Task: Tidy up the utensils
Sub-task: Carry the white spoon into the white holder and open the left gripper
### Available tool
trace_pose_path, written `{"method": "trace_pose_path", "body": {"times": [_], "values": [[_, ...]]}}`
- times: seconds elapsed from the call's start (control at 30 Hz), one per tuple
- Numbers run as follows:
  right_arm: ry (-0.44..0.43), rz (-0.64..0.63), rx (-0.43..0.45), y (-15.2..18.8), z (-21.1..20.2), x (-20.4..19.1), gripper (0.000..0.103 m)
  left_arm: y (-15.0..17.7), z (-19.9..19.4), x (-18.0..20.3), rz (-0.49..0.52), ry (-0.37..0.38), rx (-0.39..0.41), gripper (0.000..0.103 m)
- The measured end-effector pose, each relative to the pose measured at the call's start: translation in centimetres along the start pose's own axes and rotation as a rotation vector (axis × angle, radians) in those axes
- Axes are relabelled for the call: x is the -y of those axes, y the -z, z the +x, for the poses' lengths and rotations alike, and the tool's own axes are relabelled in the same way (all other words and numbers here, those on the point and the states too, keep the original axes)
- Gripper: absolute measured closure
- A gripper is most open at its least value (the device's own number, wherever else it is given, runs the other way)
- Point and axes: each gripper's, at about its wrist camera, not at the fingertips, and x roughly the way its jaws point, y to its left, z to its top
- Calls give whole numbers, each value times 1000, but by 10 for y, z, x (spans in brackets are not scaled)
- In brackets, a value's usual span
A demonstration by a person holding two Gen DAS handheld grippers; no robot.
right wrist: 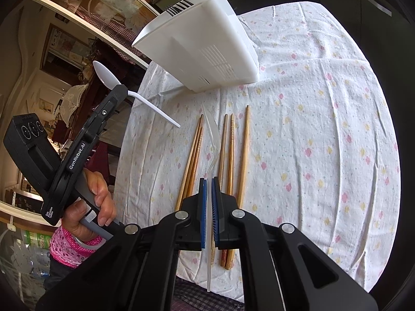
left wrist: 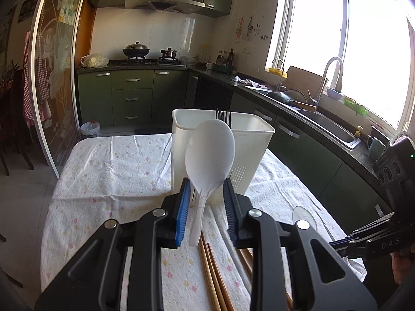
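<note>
left tongs (left wrist: 206,194) gripping a white plastic rice paddle (left wrist: 210,153)
right tongs (right wrist: 209,202) clamped on a clear plastic spoon (right wrist: 211,140); five wooden chopsticks (right wrist: 230,150), ribbed white caddy (right wrist: 205,44).

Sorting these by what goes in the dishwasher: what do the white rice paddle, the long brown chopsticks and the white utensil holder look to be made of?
White rice paddle: probably plastic, smooth, slightly translucent against the light. Long brown chopsticks: likely bamboo or wood, matte, with visible straight grain. White utensil holder: apparently moulded plastic, satin finish, slotted drain vents near its base.
</note>
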Motion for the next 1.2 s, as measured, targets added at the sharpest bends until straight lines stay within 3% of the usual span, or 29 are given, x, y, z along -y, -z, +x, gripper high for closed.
{"method": "trace_pose_path", "body": {"times": [0.13,0.4,0.7,0.87,1.2], "values": [[-2,-5,9,0,-3,-1,98,-17,-17,5,18,11,34,78],[-10,-14,22,-1,-5,-3,98,-80,-44,20,56,-3,189,78],[2,-31,59,-2,-18,-3,98,-122,-15,29,39,-6,286,78],[10,-37,82,-5,-26,-3,98,-124,12,26,34,-25,271,78],[-5,-75,212,-16,-66,-16,98,-107,57,10,-9,-47,128,78]]}}
